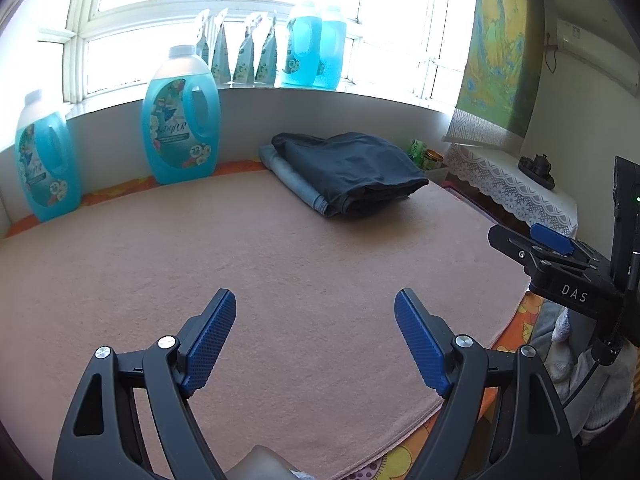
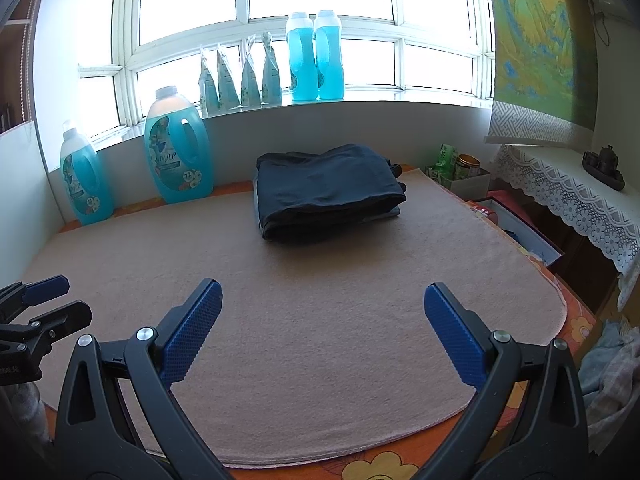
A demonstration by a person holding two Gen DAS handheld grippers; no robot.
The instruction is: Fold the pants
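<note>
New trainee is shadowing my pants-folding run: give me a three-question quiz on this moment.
1. True or false: the left gripper holds cloth.
2. Which lies on top of the stack: A) dark pants B) light blue jeans?
3. Fill in: the stack lies on the pink ____.

Key: 1 false, both it and the right gripper are open and empty; 2 A; 3 mat.

A: What covers the tabletop (image 2: 580, 320)?
B: An orange flowered cloth, with a pink-beige mat (image 2: 320, 300) spread over it.
A: And on the mat?
B: Folded dark pants (image 2: 324, 188) stacked on folded jeans (image 1: 288, 172), at the far side. Two blue detergent jugs (image 2: 178, 152) stand behind.
</note>
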